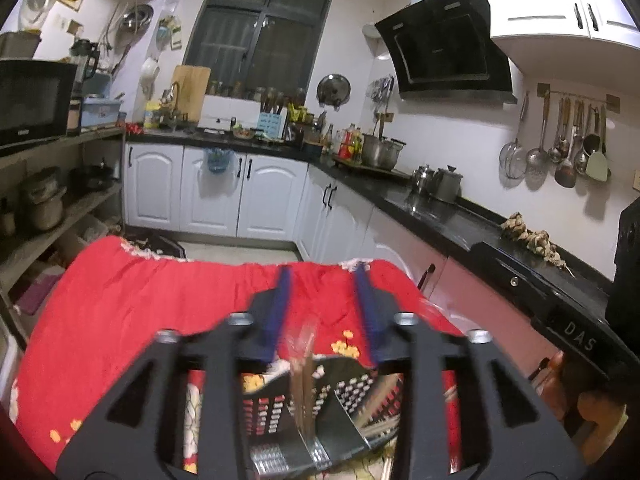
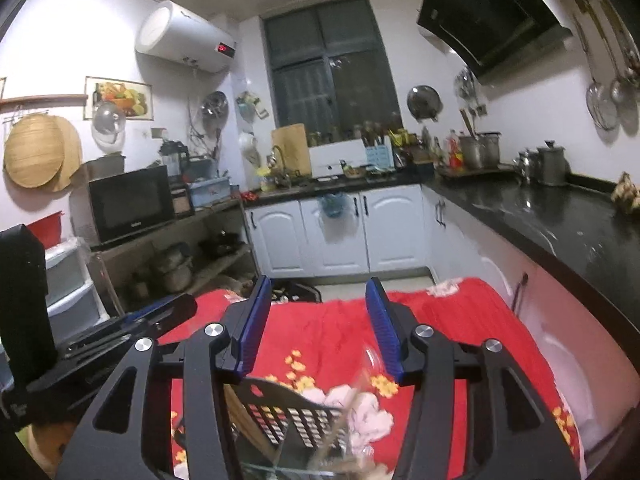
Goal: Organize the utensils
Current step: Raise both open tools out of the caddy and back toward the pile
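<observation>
Above the black basket (image 1: 320, 408) on the red cloth (image 1: 132, 304), both the left gripper (image 1: 326, 312) and right gripper (image 2: 316, 332) hang with fingers spread, holding nothing; the chopsticks (image 1: 304, 380) could tip if bumped.

A table under a red floral cloth (image 1: 132, 300) carries a black perforated utensil basket (image 1: 280, 404) just below the gripper fingers

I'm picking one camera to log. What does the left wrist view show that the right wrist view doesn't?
Left only: the full utensil rail and brown chopsticks standing in the basket.
Right only: the water heater, round bamboo mats and the left gripper.
Both: red cloth, basket, window, microwave, open jaws.
</observation>
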Available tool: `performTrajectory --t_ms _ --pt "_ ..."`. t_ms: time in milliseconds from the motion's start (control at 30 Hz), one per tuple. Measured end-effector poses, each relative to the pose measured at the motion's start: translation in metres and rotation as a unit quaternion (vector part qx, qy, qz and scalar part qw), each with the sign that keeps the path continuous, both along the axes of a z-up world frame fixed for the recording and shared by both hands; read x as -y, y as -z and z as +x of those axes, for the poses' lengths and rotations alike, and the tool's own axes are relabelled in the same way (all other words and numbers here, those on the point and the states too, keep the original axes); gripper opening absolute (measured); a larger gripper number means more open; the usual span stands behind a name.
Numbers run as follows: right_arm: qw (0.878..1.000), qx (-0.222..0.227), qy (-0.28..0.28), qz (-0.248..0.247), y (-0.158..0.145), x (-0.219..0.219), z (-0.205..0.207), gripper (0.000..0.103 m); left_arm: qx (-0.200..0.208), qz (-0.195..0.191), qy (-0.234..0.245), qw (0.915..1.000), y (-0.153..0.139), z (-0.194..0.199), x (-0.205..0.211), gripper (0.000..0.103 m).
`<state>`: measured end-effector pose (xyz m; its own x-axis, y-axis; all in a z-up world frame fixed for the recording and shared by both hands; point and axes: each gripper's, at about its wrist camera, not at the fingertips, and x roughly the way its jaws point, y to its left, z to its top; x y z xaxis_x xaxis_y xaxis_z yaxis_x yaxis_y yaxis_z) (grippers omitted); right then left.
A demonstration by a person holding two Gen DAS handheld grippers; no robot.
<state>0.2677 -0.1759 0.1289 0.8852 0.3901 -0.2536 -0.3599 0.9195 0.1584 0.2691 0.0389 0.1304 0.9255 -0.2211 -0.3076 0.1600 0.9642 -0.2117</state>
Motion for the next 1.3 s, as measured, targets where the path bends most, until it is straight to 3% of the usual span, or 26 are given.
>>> performTrajectory --t_ms 100,133,200,333,767,1067,1300 --pt "1.000 -0.013 0.004 -0.002 0.005 0.007 -0.004 0.057 -0.002 -0.005 0.003 1.0000 0.004 -0.007 -0.002 0.055" --pt "1.000 -0.016 0.005 -0.005 0.006 0.009 -0.007 0.059 0.000 -0.009 0.004 1.0000 0.004 -0.011 -0.003 0.067" --pt "1.000 -0.022 0.009 -0.009 0.010 0.013 -0.012 0.067 0.004 -0.018 0.006 0.9998 0.005 -0.018 -0.005 0.076" --pt "0.999 -0.033 0.008 -0.001 0.014 0.024 -0.020 0.071 0.004 -0.034 0.016 0.9993 0.004 -0.028 -0.007 0.092" --pt "1.000 -0.031 0.001 -0.003 0.013 0.042 -0.046 0.079 0.006 -0.046 0.002 0.9989 0.000 -0.057 -0.017 0.092" --pt "0.999 -0.052 -0.002 -0.011 0.031 0.052 -0.061 0.083 0.014 -0.038 0.002 0.9992 -0.001 -0.088 -0.018 0.092" --pt "0.998 -0.062 -0.010 -0.012 0.042 0.054 -0.075 0.085 -0.001 -0.027 0.009 0.9996 0.010 -0.106 -0.015 0.092"
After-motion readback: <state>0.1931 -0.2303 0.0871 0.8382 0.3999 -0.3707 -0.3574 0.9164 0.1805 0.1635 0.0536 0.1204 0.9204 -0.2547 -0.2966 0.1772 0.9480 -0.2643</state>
